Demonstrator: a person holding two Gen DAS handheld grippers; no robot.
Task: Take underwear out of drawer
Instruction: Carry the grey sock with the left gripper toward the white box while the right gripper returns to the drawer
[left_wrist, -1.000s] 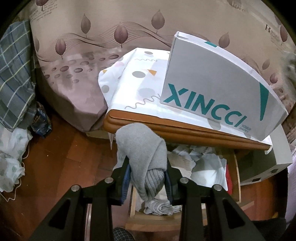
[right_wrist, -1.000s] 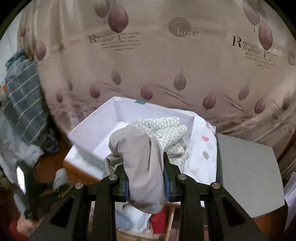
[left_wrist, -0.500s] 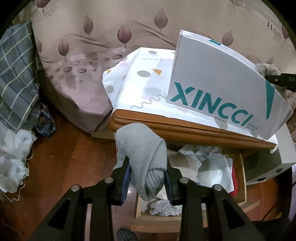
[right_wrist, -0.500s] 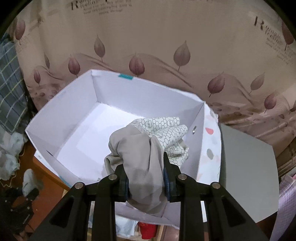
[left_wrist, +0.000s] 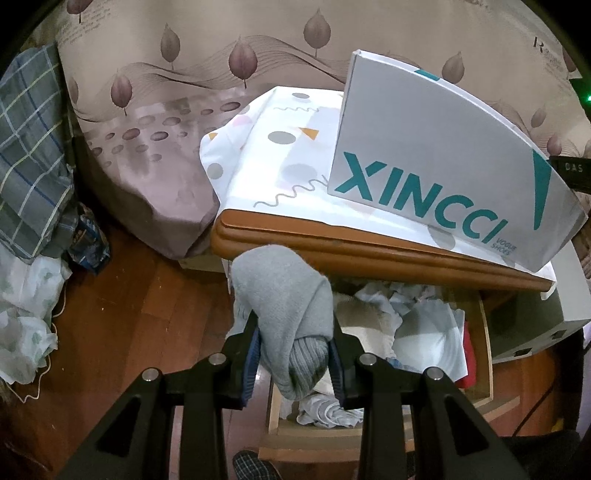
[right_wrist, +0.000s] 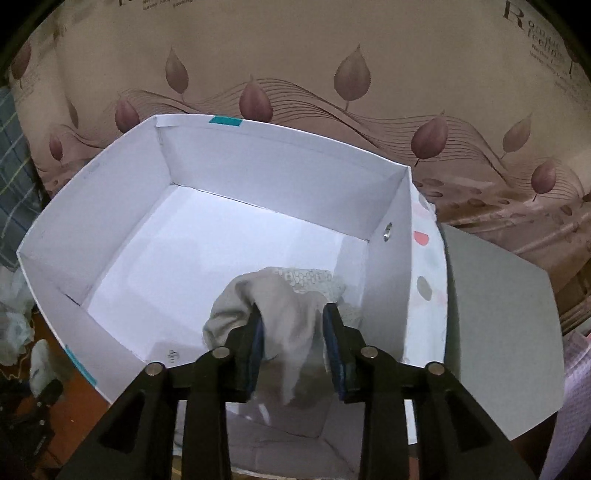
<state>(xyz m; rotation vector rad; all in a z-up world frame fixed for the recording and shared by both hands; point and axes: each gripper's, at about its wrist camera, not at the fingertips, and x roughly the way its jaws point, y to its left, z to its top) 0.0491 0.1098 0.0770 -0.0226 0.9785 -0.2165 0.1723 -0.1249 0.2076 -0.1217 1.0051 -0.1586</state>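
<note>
My left gripper (left_wrist: 295, 350) is shut on a grey underwear (left_wrist: 284, 295) and holds it above the open wooden drawer (left_wrist: 484, 350), which is full of crumpled clothes (left_wrist: 424, 325). In the right wrist view my right gripper (right_wrist: 293, 332) hangs inside the white shoe box (right_wrist: 277, 166). Its jaws are opening. A beige underwear (right_wrist: 280, 306) with a honeycomb-patterned piece (right_wrist: 310, 277) sags loose between the pads onto the box floor. The same box (left_wrist: 443, 166) stands on the nightstand in the left wrist view.
A white patterned cloth (left_wrist: 280, 158) covers the wooden nightstand top (left_wrist: 332, 254). The box's grey lid (right_wrist: 495, 332) lies to its right. A bed with a leaf-print cover (left_wrist: 155, 147) is behind, a plaid cloth (left_wrist: 29, 155) and plastic bags (left_wrist: 26, 314) at left on the wooden floor (left_wrist: 147, 314).
My right gripper has come down into the shoe box with the beige underwear, and its jaws have widened so the cloth slumps. The left gripper has stayed put with the grey underwear.
</note>
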